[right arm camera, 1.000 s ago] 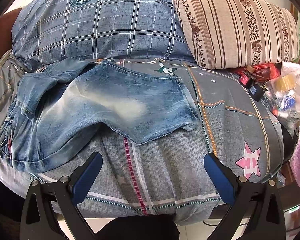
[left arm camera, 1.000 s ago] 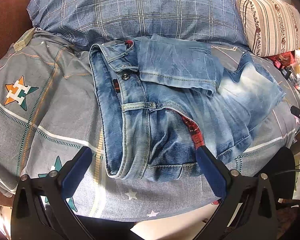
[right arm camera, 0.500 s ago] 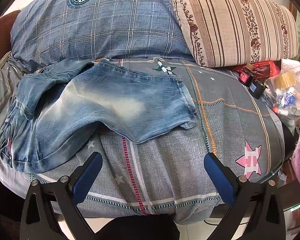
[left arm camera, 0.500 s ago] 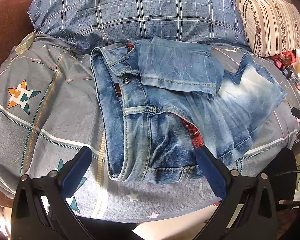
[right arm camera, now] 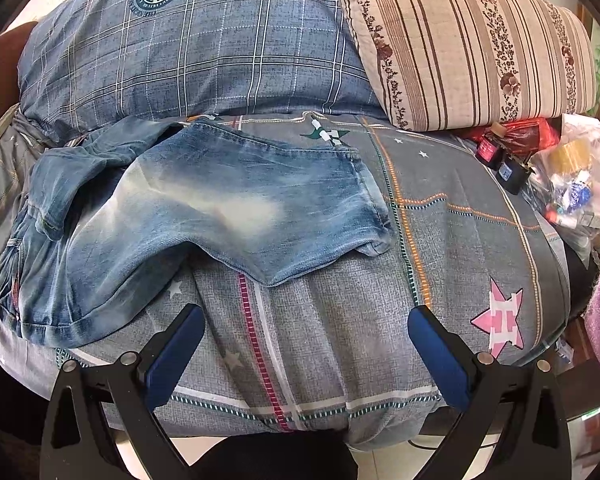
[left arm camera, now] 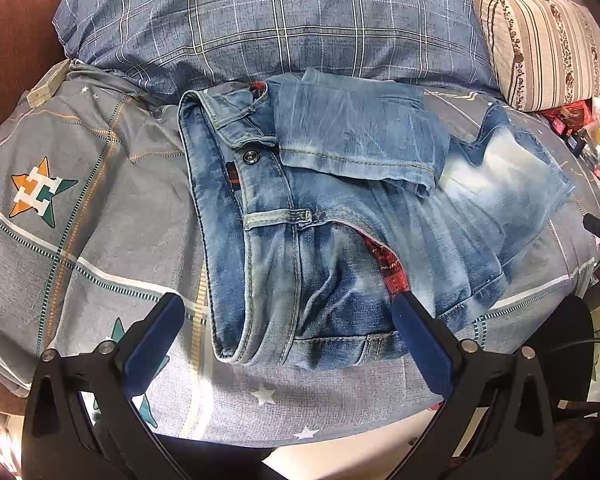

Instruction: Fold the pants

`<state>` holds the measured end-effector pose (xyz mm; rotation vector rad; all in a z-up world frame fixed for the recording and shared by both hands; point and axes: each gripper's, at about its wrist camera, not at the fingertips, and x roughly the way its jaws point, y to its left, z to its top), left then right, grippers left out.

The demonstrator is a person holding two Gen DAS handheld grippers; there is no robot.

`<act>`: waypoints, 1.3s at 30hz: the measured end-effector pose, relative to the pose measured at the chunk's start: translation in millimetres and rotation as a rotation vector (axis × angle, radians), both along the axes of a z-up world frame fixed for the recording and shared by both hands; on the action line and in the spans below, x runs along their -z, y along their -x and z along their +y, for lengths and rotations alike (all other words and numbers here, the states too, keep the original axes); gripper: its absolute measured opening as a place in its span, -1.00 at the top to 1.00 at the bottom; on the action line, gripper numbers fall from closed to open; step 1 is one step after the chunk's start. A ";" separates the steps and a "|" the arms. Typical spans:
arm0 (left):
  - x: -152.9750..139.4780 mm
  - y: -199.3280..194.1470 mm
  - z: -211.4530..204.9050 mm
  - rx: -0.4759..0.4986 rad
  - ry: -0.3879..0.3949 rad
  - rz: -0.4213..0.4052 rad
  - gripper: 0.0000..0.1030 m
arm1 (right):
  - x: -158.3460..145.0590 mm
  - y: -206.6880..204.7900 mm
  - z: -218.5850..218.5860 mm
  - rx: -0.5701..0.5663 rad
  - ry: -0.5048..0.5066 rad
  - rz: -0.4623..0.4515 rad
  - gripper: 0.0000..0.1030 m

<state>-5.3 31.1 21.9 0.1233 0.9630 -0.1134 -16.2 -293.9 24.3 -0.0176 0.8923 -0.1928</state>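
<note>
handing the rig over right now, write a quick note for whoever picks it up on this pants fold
Left gripper: open, empty, over the waistband end of the jeans.
Right gripper: open, empty, over bare bedsheet, near the leg end.
Jeans lie across the bed, in front of the blue plaid pillow; one leg hem is folded back onto the waist area, the other leg stretches out toward the striped pillow.
Done: first fold only.
Left: likely bring in the outstretched leg, then fold compact.

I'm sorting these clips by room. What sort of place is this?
Most likely a bedroom: the jeans lie on a bed with a star-print sheet, a blue plaid pillow and a striped pillow at its head.
</note>
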 end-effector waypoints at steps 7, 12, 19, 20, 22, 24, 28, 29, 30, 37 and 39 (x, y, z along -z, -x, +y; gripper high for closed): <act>2.4 -1.5 -1.0 0.004 -0.006 0.009 -1.00 | 4.2 -2.3 -3.2 0.005 -0.009 0.007 -0.98; 3.5 -3.7 -0.9 0.002 0.000 0.018 -1.00 | 7.2 -3.1 -4.8 0.008 -0.019 0.014 -0.98; 5.8 -12.0 6.5 -0.024 -0.010 0.057 -1.00 | 8.6 -3.5 -8.1 0.015 -0.029 0.015 -0.98; 3.6 -14.5 12.2 -0.041 -0.015 0.061 -1.00 | 8.7 -3.5 -9.2 0.016 -0.035 0.016 -0.98; -3.1 -20.3 29.9 -0.099 0.003 0.062 -1.00 | 8.3 -3.4 -12.6 0.014 -0.071 0.018 -0.98; -9.1 -25.7 51.5 -0.161 0.061 0.088 -1.00 | 7.9 -3.2 -18.1 0.011 -0.127 0.017 -0.98; -8.4 -22.7 75.7 -0.177 0.272 0.179 -1.00 | 10.0 -8.3 -48.0 0.044 -0.403 0.008 -0.98; -5.0 -20.7 76.0 -0.166 0.342 0.203 -1.00 | 11.4 -10.4 -57.4 0.063 -0.475 0.002 -0.98; 0.3 -20.4 74.5 -0.157 0.402 0.233 -1.00 | 14.0 -13.0 -68.4 0.087 -0.550 -0.001 -0.98; 44.1 -33.1 70.9 -0.240 0.626 0.386 -1.00 | 40.9 -46.5 -119.0 0.243 -0.779 0.009 -0.98; 44.8 -36.5 69.6 -0.254 0.671 0.393 -1.00 | 49.4 -53.7 -122.0 0.238 -0.854 -0.003 -0.94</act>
